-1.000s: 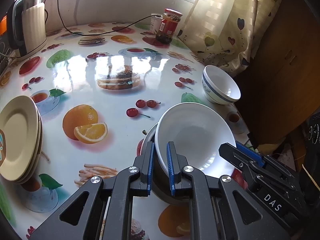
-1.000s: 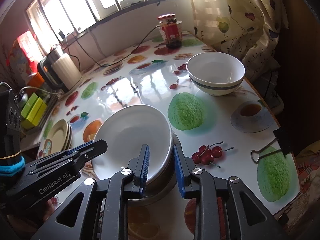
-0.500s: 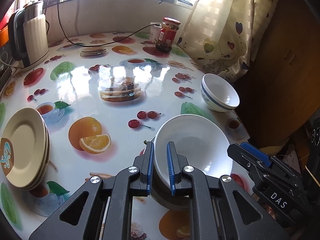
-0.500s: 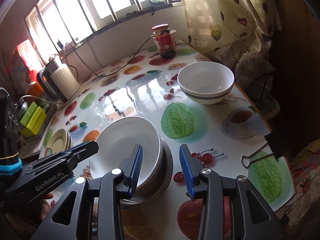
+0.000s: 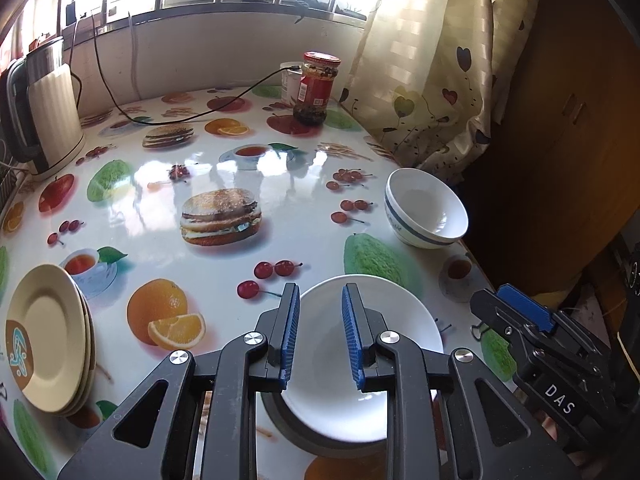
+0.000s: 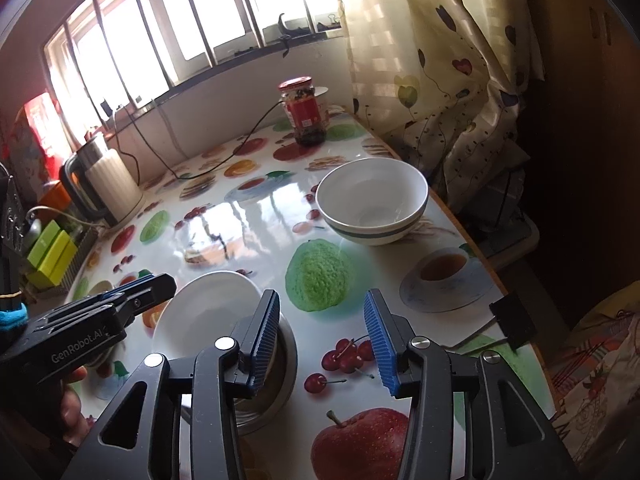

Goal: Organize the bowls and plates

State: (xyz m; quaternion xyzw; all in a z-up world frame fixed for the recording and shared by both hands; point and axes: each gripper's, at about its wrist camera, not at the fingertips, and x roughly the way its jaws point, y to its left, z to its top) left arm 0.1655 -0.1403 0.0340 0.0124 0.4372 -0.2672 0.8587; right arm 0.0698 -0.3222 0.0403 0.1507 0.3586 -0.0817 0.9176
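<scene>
White bowl now sits nested in the metal bowl at the near table edge; the step looks like release and retreat, best done by lifting both grippers straight clear so no pad clips the rim. Versus a second ago, left gripper and right gripper have just been opening off the rim, both parted and holding nothing. Striped bowl waits further back, plate stack at left.
</scene>
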